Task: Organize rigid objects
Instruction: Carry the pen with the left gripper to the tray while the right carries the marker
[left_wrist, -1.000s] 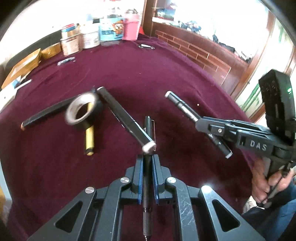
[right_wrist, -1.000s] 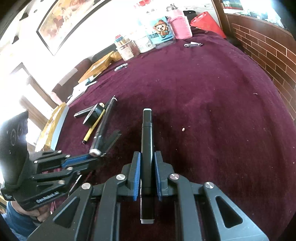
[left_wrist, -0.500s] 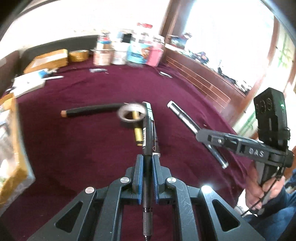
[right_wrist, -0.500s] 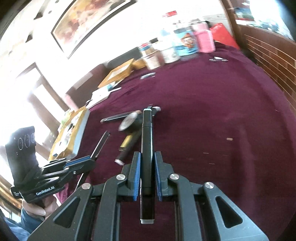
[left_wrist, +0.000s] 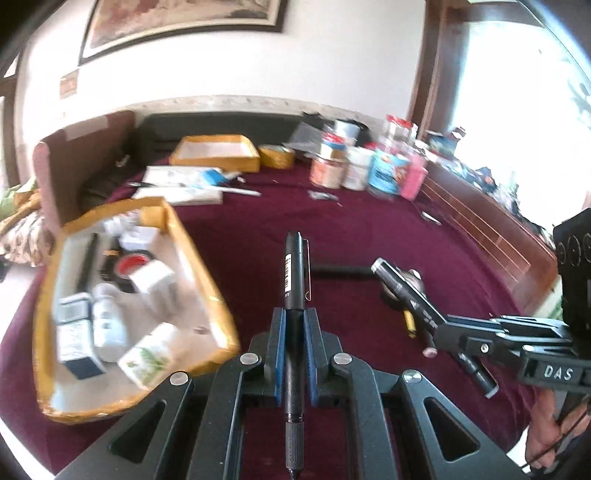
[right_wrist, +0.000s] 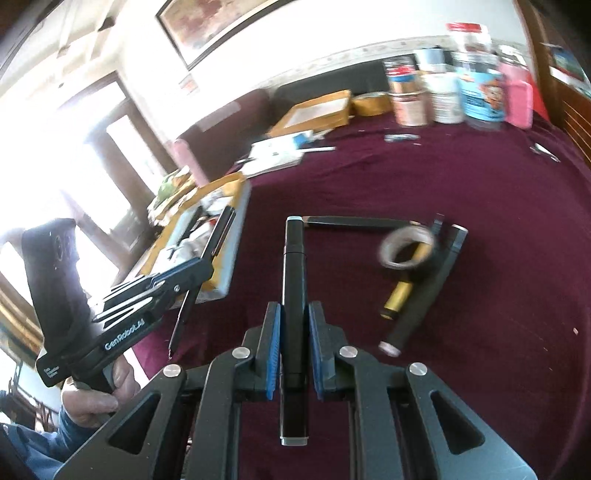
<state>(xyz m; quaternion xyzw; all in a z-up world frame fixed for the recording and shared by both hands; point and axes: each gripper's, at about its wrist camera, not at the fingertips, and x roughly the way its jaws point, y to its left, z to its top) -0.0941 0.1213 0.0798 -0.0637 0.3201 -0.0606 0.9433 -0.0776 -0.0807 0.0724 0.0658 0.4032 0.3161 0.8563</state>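
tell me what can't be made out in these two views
- Left wrist view: items in the yellow tray are motion-blurred; labels unreadable.
- Left wrist view: the right gripper covers part of the tape roll.
- Right wrist view: tape roll blurred.
- Both views: far jars too blurred to identify.

tray (left_wrist: 207, 280) contents smeared by blur, tape roll (right_wrist: 406, 249) blurred, jars (right_wrist: 447, 98) at 1 o'clock unreadable, pen (left_wrist: 293, 373) tip cut off at 6 o'clock
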